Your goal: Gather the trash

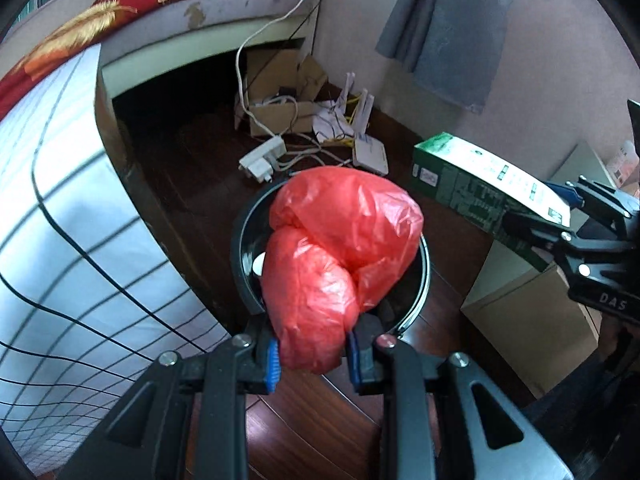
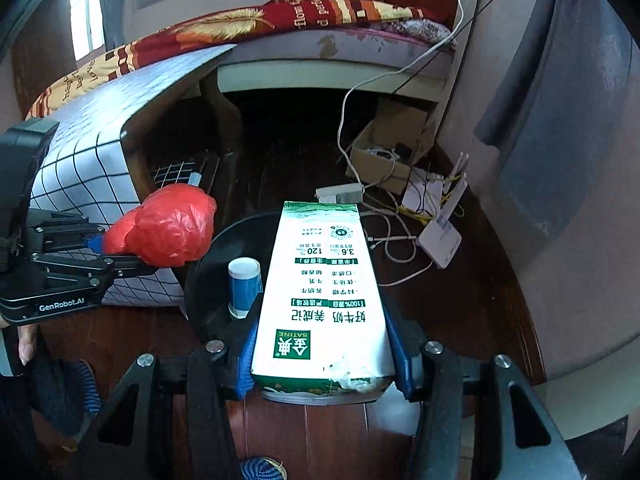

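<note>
From the left wrist view, our left tool (image 1: pixel 312 354) is clamped nearly closed on a crumpled red plastic bag (image 1: pixel 340 240), whose bulk hangs over the open mouth of the black trash bin (image 1: pixel 240 248). At 3 o'clock the right tool (image 1: pixel 560 240) grips a green-and-white milk carton (image 1: pixel 488 184), held just beside the bin's right rim. We judge this the drop-off step: both pieces of trash are carried to the bin and neither is released. Next we need the bag centred over the opening, then the jaws spread so it falls inside. Beyond the bin at 12 o'clock lie a white power strip (image 1: pixel 262 158), a router (image 1: pixel 370 154) and tangled cables; the checked cloth on the counter (image 1: pixel 80 208) crowds the 9 o'clock side.

From the right wrist view, our right tool (image 2: pixel 320 364) stands about half open, its blue pads pressed on both sides of the carton (image 2: pixel 324 292), which points toward 12 o'clock over the bin (image 2: pixel 208 272). A blue-and-white paper cup (image 2: pixel 244 286) already stands inside. At 9 o'clock the left tool (image 2: pixel 116 250) holds the bag (image 2: pixel 168 228) just outside the bin's left rim. The carton is long, so we think it should tip nose-down before release, lest it bridge the rim. The two loads share one opening and could collide; dropping one at a time looks safer.
</note>
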`<state>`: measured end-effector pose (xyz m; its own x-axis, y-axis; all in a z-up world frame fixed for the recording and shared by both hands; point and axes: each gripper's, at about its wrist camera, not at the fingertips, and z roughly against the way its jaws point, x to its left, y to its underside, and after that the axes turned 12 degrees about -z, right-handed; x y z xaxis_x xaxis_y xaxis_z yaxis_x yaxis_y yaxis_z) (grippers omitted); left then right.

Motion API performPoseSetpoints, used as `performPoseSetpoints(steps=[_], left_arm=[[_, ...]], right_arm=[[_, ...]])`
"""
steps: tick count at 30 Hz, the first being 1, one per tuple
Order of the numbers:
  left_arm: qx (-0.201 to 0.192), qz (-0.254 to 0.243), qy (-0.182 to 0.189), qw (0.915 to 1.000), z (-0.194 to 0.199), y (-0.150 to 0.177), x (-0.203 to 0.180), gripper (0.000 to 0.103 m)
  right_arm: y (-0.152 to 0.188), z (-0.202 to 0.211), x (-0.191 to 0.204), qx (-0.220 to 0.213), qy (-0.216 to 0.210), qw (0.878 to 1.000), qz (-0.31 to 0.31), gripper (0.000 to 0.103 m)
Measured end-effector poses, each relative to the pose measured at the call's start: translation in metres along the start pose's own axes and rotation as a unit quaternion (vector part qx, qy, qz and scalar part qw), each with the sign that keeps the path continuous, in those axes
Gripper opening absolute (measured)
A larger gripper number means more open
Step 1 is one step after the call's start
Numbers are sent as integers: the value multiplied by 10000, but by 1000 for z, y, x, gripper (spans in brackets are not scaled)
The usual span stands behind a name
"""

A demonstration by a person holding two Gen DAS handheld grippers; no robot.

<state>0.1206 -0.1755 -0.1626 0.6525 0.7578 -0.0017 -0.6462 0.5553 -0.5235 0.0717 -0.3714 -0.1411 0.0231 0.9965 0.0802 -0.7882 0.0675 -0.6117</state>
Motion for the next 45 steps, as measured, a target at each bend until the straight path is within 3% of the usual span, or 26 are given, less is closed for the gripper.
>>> performPoseSetpoints(steps=[17, 24, 25, 26, 27, 28, 29, 31, 34, 45], left_arm=[[369, 366, 31, 9986, -53, 6, 12, 27], [598, 280, 188, 9976, -73, 3, 14, 28], [654, 255, 204, 9973, -77, 3, 14, 32], [735, 255, 155, 9969, -80, 4, 13, 50], [794, 262, 71, 9965, -81, 6, 13, 63], [805, 269, -38, 9964, -80, 9, 14, 82], [788, 320, -221, 9961, -77, 14, 15, 90], [779, 444, -348, 9954, -73, 22, 18, 95], [797, 615, -487, 9937, -69, 32, 22, 99], [594, 656, -683, 9937, -48, 33, 21, 100]], right_arm=[[10, -74, 24, 754, -120, 9959, 475, 56], [7, -101, 23, 1034, -307, 9926, 559, 56], [6, -107, 24, 1082, -334, 9918, 597, 64], [7, -111, 25, 1076, -238, 9916, 681, 75], [8, -115, 23, 1010, -36, 9920, 758, 101], [9, -118, 18, 1005, 76, 9923, 718, 103], [9, -121, 13, 1057, 119, 9923, 635, 103], [10, -121, 3, 1025, 420, 9926, 496, 103], [11, -118, -2, 948, 505, 9936, 357, 103], [13, -104, 8, 922, 327, 9950, 178, 103]])
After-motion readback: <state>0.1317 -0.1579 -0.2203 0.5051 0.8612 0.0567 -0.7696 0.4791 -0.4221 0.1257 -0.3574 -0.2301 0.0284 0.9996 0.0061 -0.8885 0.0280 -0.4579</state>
